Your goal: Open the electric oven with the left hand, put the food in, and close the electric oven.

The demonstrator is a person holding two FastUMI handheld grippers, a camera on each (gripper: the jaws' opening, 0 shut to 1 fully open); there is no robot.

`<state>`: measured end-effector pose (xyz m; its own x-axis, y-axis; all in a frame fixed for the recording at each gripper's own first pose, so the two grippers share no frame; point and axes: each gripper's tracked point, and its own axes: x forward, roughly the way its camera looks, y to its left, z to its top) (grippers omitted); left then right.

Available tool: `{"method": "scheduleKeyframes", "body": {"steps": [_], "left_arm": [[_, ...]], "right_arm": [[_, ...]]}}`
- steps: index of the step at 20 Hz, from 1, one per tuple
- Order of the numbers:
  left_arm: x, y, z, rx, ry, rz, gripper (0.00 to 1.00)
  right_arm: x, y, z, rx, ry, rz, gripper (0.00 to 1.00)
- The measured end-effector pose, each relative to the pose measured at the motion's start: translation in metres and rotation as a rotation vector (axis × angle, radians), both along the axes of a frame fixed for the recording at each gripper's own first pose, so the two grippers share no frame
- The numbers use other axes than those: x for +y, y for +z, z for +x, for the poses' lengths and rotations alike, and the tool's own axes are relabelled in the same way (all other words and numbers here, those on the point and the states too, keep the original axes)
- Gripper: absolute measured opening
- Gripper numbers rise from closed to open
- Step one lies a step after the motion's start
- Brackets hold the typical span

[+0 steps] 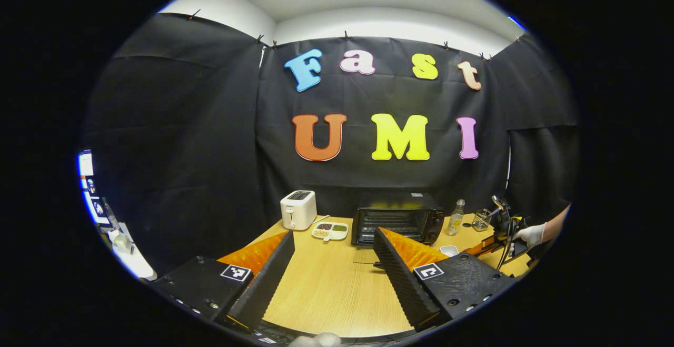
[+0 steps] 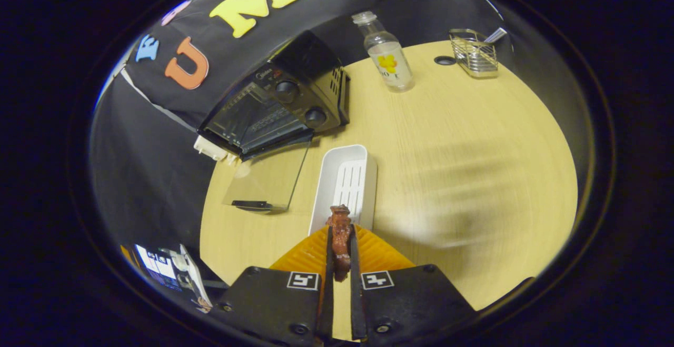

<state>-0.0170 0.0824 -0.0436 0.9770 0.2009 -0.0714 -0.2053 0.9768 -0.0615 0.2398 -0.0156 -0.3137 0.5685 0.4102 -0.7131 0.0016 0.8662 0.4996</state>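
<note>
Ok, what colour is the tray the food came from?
White, with a ribbed insert: the tray shows best in the right gripper view, just beyond the brown food.

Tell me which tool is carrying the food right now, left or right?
The right tool: its fingers are clamped on the brown food piece above the white tray. The left tool is spread open, holding nothing.

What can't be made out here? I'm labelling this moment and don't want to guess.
- Oven cavity, right gripper view: dark, so its inside can't be read.
- Food piece, right gripper view: the right hand-held gripper covers its lower part.
- White tray, left gripper view: mostly behind the left hand-held gripper.
- Sectioned dish, left gripper view: contents too small to identify.
- Wire basket, right gripper view: contents unclear.
</note>
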Motion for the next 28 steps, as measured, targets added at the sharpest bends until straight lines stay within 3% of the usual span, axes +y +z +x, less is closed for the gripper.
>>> {"method": "scheduleKeyframes", "body": {"steps": [6, 14, 21, 28], "left_arm": [[-0.006, -0.001, -0.015, -0.009, -0.017, -0.008, 0.96], [-0.011, -0.005, -0.037, -0.016, -0.042, -0.022, 0.96], [-0.009, -0.010, -0.060, 0.001, -0.070, -0.013, 0.96], [-0.002, -0.006, -0.073, -0.002, -0.061, -0.017, 0.96]], "right_arm": [[0.007, 0.037, -0.001, -0.084, -0.018, -0.005, 0.16], [0.032, 0.095, -0.018, -0.197, -0.070, 0.067, 0.16], [0.094, 0.144, -0.032, -0.316, -0.093, 0.151, 0.16], [0.148, 0.143, -0.033, -0.357, -0.108, 0.182, 0.16]]}}
